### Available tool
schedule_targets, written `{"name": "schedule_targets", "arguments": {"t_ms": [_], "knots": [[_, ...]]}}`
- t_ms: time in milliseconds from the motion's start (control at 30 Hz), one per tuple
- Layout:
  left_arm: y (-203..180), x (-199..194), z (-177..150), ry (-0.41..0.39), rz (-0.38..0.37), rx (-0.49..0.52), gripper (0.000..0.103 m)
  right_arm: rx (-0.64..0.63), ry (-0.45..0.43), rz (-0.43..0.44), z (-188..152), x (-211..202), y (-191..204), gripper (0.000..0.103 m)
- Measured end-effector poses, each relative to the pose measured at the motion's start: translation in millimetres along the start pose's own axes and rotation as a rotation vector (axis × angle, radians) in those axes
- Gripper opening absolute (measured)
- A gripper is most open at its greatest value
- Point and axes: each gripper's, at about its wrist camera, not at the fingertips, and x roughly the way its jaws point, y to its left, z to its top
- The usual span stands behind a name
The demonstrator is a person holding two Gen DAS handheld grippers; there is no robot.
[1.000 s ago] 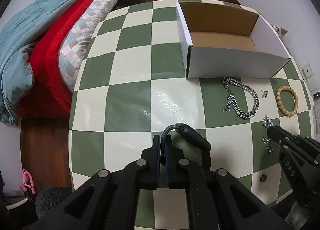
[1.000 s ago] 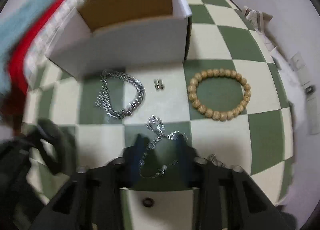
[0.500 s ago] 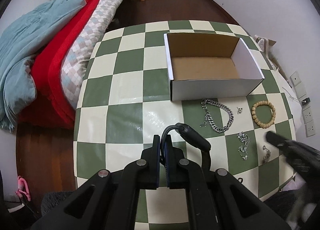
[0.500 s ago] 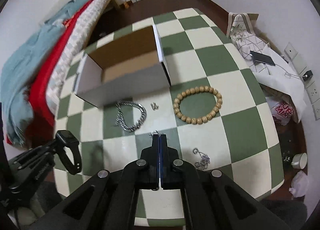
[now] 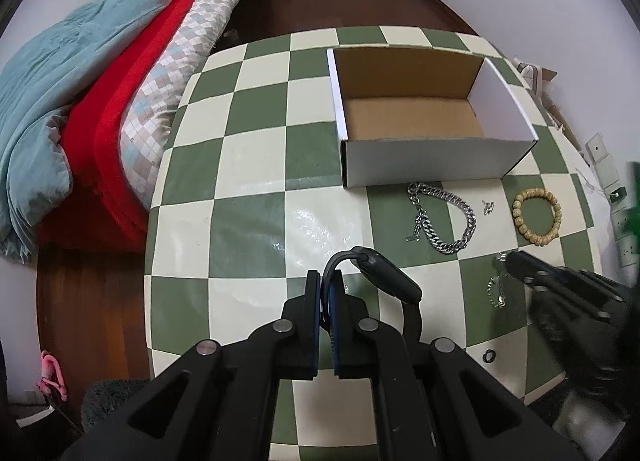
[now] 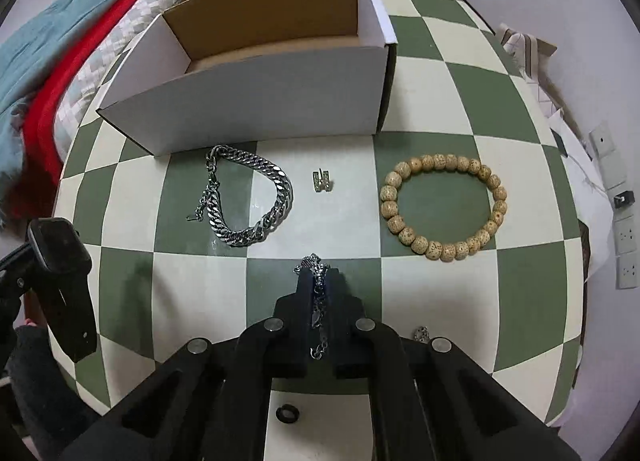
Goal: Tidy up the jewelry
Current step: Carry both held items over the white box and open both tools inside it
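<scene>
In the left wrist view my left gripper (image 5: pixel 327 281) is shut on the strap of a black watch (image 5: pixel 390 279), held above the checkered table (image 5: pixel 256 229). My right gripper (image 6: pixel 319 275) has a thin silver chain (image 6: pixel 310 261) pinched between its pads just above the table; its jaws are opening slightly. The open white cardboard box (image 6: pixel 260 101) stands behind, with nothing inside. In front of it lie a chunky silver chain bracelet (image 6: pixel 256 197), a small metal charm (image 6: pixel 321 181) and a wooden bead bracelet (image 6: pixel 388 193). A black ring (image 6: pixel 287 413) lies under my right gripper.
A bed (image 5: pixel 100 101) with blue, red and checked covers borders the table's left side. The wall with sockets (image 5: pixel 600 165) is at the right. Another small silver piece (image 6: pixel 421 333) lies by my right gripper. The watch (image 6: pixel 60 261) hangs at the left of the right wrist view.
My right gripper stood open around the thin chain, then rose shut, and now is low again with the chain between its pads. The left gripper rose a little, watch still held.
</scene>
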Motion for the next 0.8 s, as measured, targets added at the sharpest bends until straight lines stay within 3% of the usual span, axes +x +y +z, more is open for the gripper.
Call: {"name": "schedule_targets", "arguments": {"t_ms": [200, 400, 567, 800], "knots": [[0.7, -22.2, 14.0, -0.045, -0.033, -0.012, 0.002, 0.105, -0.113, 0.108, -5.8, -50.2, -21.1, 0.005], [-8.4, -45.8, 44.5, -0.106, -0.072, 0.002, 0.002, 0.131, -0.220, 0.181, 8.6, -104.9, -26.8, 0.004], [-20.8, -49.6, 82.1, -0.149, -0.072, 0.036, 0.002, 0.134, -0.282, 0.214, 48.3, -140.3, -26.8, 0.004], [-35.5, -16.9, 129.0, -0.121, -0.077, 0.063, 0.002, 0.136, -0.271, 0.229, 109.8, -125.0, -26.3, 0.004]]}}
